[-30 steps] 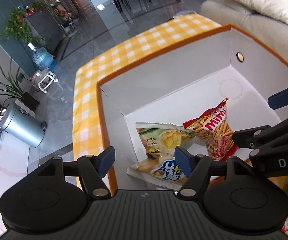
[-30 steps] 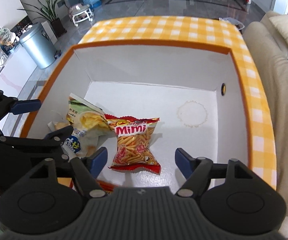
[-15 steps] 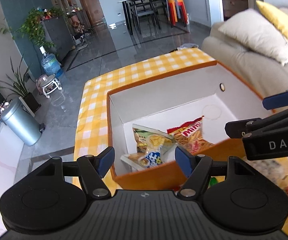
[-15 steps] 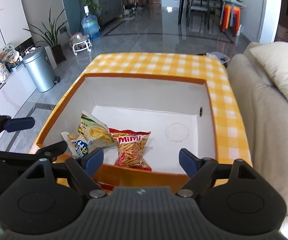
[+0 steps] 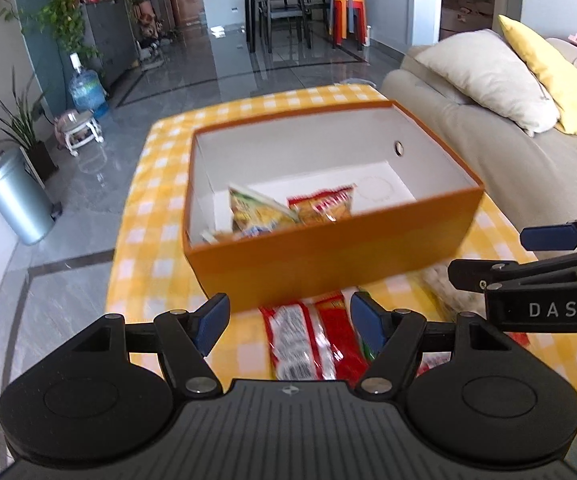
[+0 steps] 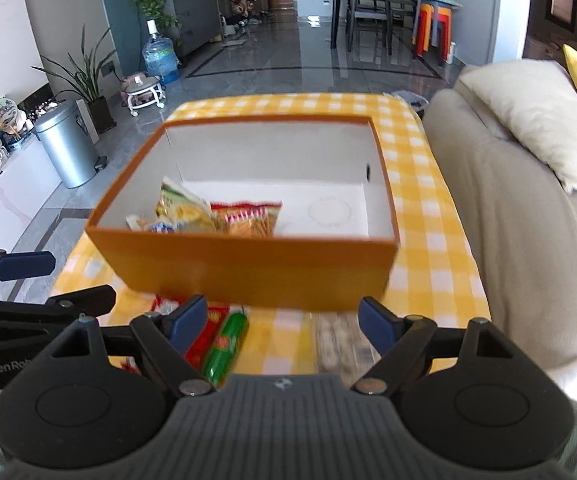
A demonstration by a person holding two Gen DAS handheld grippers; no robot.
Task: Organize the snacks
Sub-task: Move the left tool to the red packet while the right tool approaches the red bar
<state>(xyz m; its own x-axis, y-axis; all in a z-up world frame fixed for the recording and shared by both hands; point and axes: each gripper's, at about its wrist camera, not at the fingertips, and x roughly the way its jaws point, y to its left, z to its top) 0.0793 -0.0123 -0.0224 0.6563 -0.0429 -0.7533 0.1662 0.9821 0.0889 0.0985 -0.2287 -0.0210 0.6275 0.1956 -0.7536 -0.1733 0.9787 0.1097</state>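
Note:
An orange box (image 5: 328, 256) (image 6: 256, 268) with a white inside stands on the yellow checked tablecloth (image 5: 148, 220) (image 6: 420, 280). Inside lie a green-yellow chip bag (image 5: 256, 210) (image 6: 184, 208) and a red Mimi snack bag (image 5: 324, 208) (image 6: 252, 216). On the near side of the box, red snack packets (image 5: 308, 340) lie on the cloth under my left gripper (image 5: 288, 320), which is open and empty. A green packet (image 6: 226, 344) and a pale packet (image 6: 340, 344) lie under my right gripper (image 6: 280, 320), also open and empty.
A beige sofa (image 5: 528, 152) (image 6: 520, 208) with cushions runs along the table's right side. Left of the table are a grey bin (image 5: 16, 200) (image 6: 68, 144), plants and a water bottle on the tiled floor. The right gripper's fingers (image 5: 548, 236) show at the left wrist view's right edge.
Both grippers have pulled back and up out of the box toward its near side. Packets on the cloth in front of the box have come into view. Both stay open.

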